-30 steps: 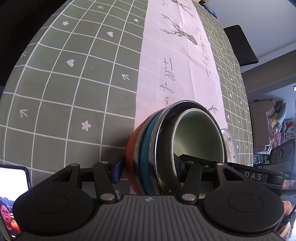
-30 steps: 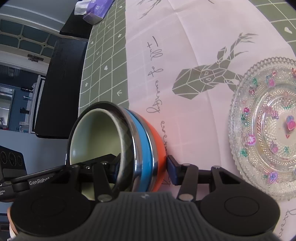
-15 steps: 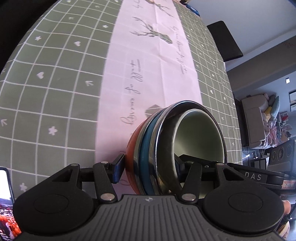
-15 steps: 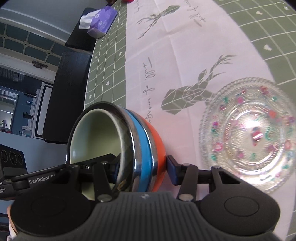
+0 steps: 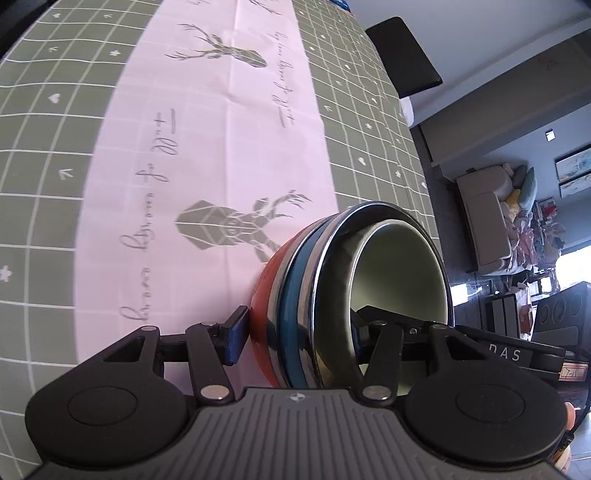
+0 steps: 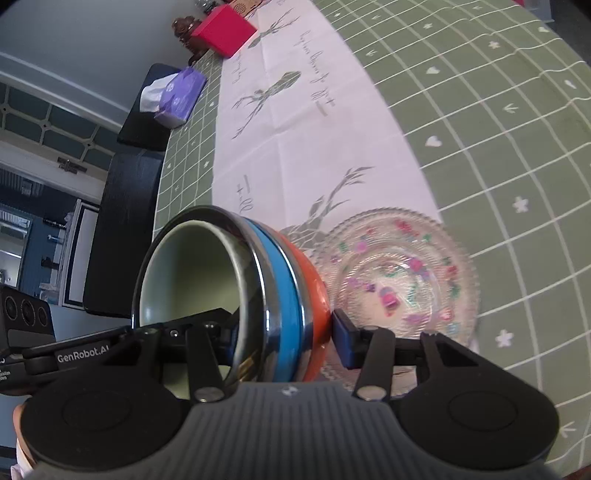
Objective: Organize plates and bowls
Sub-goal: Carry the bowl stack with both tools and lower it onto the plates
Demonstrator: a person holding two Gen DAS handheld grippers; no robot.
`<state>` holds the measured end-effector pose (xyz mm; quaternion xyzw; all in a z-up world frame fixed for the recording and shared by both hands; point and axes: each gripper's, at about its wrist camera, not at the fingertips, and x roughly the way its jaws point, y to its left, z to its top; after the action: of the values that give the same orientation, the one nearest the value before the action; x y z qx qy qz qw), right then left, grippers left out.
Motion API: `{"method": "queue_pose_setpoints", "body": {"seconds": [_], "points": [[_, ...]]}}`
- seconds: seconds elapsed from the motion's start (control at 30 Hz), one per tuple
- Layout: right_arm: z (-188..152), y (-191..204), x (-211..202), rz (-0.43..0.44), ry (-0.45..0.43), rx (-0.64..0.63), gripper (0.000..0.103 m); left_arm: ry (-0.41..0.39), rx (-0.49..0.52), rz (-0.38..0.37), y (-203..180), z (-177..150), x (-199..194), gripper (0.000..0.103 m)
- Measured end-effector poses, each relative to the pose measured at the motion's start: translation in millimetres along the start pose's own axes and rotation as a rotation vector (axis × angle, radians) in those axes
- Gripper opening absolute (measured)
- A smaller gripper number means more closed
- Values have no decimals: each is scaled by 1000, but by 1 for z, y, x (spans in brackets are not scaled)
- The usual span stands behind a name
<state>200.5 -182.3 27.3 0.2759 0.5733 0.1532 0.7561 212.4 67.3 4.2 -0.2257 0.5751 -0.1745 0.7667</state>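
The nested stack of bowls (image 5: 332, 295) (image 6: 258, 295), a pale green ceramic one inside a steel-rimmed one, then a blue one and an orange one outermost, is held up on its side above the table, its mouth turned sideways. The left gripper (image 5: 295, 332) pinches the stack's wall: one finger presses the orange outside, the other reaches inside the green bowl. The right gripper (image 6: 284, 332) grips the same stack from the opposite side in the same way, its blue-padded finger (image 6: 345, 339) against the orange shell and its other finger within the green hollow. So both grippers are clamped on the stack, which sits right at their fingertips. Just beyond the orange bowl, low in the right wrist view, lies a clear glass plate with pink and green flower dots (image 6: 402, 288) on the pink table runner printed with deer (image 5: 221, 147) (image 6: 314, 122). The runner crosses a green checked tablecloth (image 5: 55, 129) (image 6: 498, 147). Farther off stand a purple tissue pack (image 6: 177, 96) and a red box (image 6: 225, 35).
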Motion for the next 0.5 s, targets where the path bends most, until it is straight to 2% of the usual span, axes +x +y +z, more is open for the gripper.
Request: {"method": "queue_pose_setpoints", "body": {"seconds": [0.23, 0.5], "points": [[13, -26, -16, -20, -8, 8, 46, 22, -4, -26, -21, -1, 25, 59], [20, -45, -12, -45, 1, 17, 45, 40, -50, -48, -18, -6, 48, 59]]}}
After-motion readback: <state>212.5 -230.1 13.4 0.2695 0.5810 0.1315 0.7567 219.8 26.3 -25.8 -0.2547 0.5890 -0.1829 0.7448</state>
